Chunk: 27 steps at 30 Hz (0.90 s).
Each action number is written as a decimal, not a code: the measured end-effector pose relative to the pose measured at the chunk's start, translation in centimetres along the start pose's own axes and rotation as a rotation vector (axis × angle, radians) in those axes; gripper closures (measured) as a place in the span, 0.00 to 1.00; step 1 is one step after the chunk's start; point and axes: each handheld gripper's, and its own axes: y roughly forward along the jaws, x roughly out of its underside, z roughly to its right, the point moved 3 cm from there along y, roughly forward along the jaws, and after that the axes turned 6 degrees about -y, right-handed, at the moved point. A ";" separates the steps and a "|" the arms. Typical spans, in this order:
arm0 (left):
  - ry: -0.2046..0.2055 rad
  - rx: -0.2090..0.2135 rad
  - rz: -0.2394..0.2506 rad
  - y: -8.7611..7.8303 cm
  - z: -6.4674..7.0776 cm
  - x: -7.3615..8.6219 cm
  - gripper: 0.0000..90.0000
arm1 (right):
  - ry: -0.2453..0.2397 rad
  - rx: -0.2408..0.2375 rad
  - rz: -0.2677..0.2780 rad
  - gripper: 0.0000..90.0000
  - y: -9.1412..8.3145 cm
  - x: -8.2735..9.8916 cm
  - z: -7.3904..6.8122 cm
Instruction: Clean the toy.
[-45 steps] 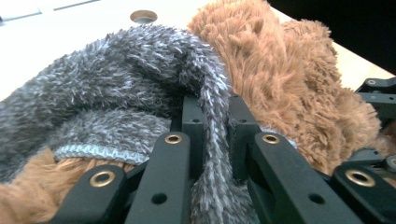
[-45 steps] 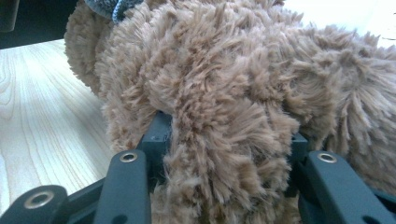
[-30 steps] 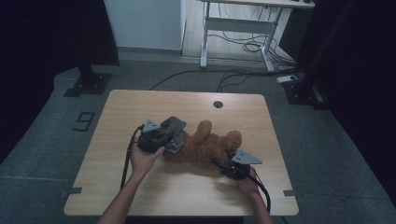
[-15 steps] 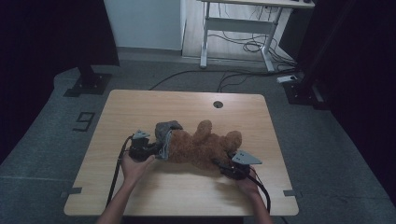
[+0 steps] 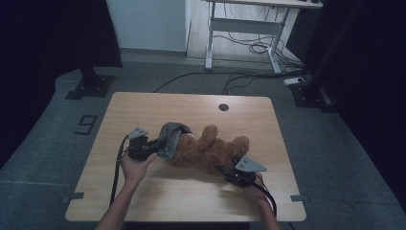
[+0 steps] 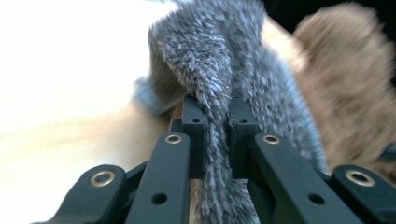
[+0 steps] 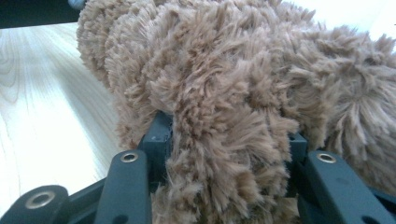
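From above, my left gripper (image 5: 152, 146) tugs a grey fleece garment (image 5: 171, 138) at one end of a brown teddy bear (image 5: 210, 152) lying mid-table (image 5: 143, 201), while my right gripper (image 5: 229, 173) anchors its other end. Along the left jaws, grey pile is pinched tight; a thin fold could slip free. Along the right jaws, brown plush is clamped; if that hold gives, I judge the bear slides.

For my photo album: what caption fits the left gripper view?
Left gripper pinching a fold of fuzzy grey fabric beside the brown plush teddy bear on the wooden table.
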 end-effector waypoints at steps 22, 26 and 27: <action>0.021 0.031 -0.040 4.0 2.5 2.4 0.91 | 0.163 -0.043 0.048 0.28 -3.5 -2.8 1.4; 0.020 0.051 -0.024 3.1 2.6 3.4 0.91 | 0.222 -0.035 0.048 0.19 -4.1 -3.2 2.6; 0.016 0.058 -0.023 2.9 2.7 3.7 0.91 | 0.230 -0.038 0.045 0.17 -3.9 -3.2 2.6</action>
